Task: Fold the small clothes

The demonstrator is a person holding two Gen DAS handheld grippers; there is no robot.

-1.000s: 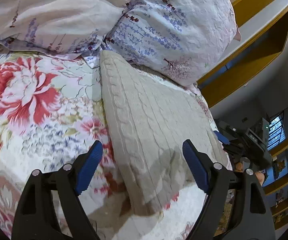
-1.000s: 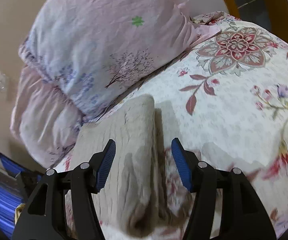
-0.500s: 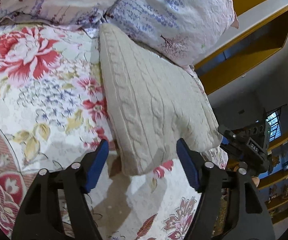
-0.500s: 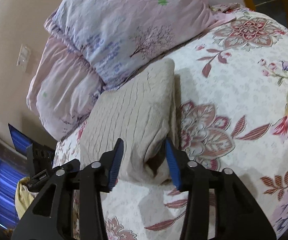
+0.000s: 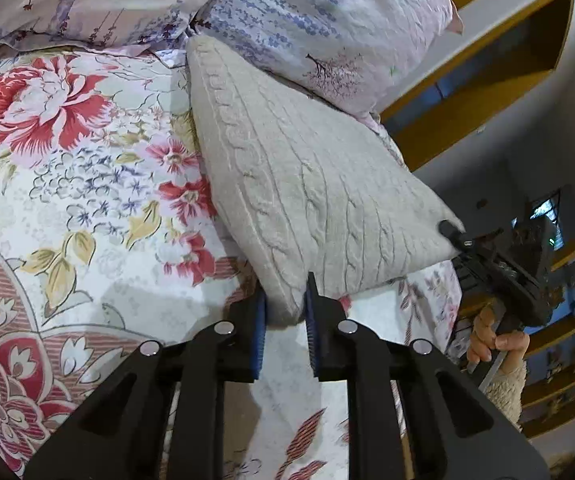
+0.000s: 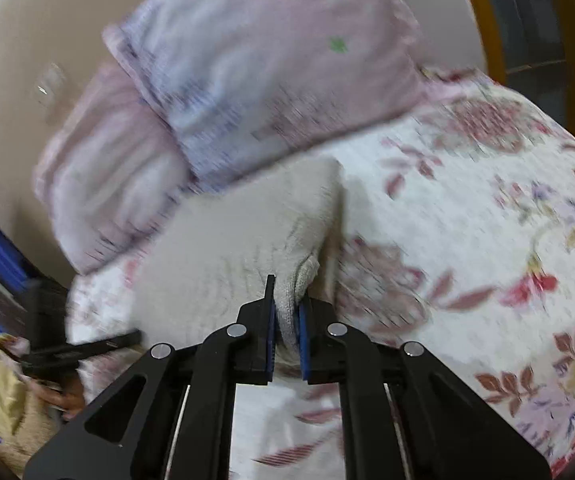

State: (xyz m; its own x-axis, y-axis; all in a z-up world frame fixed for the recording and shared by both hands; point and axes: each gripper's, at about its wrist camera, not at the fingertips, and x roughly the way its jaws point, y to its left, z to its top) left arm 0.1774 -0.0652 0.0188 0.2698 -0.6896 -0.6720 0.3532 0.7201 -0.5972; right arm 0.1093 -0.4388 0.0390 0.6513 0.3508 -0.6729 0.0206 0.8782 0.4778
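A folded beige cable-knit sweater (image 5: pixel 287 184) lies on the floral bedspread (image 5: pixel 67 184), its far end against the pillows. My left gripper (image 5: pixel 285 300) is shut on the sweater's near left corner. My right gripper (image 6: pixel 286 312) is shut on the near right corner of the sweater (image 6: pixel 231 248), and it also shows in the left wrist view (image 5: pixel 499 264) at the sweater's right corner. The right wrist view is blurred by motion.
Two pale floral pillows (image 5: pixel 295 20) lie at the head of the bed, also seen in the right wrist view (image 6: pixel 255 80). A yellow wooden frame (image 5: pixel 487 60) and shelves (image 5: pixel 567 360) stand beyond the bed's right side. The bedspread (image 6: pixel 467 220) extends to the right.
Both grippers moved back to the sweater's near edge and closed, each pinching a near corner. They were open over the sweater before.
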